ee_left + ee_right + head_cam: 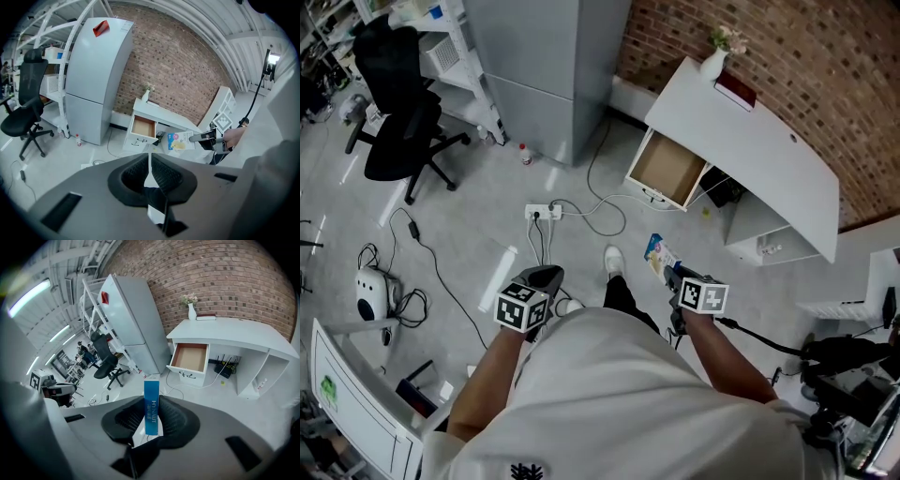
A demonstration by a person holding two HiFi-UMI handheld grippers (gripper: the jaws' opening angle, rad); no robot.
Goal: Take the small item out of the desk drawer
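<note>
My right gripper is shut on a small flat blue box, held out in front of my body above the floor. In the right gripper view the box stands edge-on between the pads of that gripper. From the left gripper view its printed blue and yellow face shows, pinched by the right gripper. The white desk stands ahead by the brick wall. Its drawer is pulled out and shows a bare brown bottom. My left gripper is shut with nothing between its pads.
A grey fridge stands left of the desk, with a black office chair further left. A power strip and loose cables lie on the floor between me and the drawer. A white vase and a dark red book sit on the desk.
</note>
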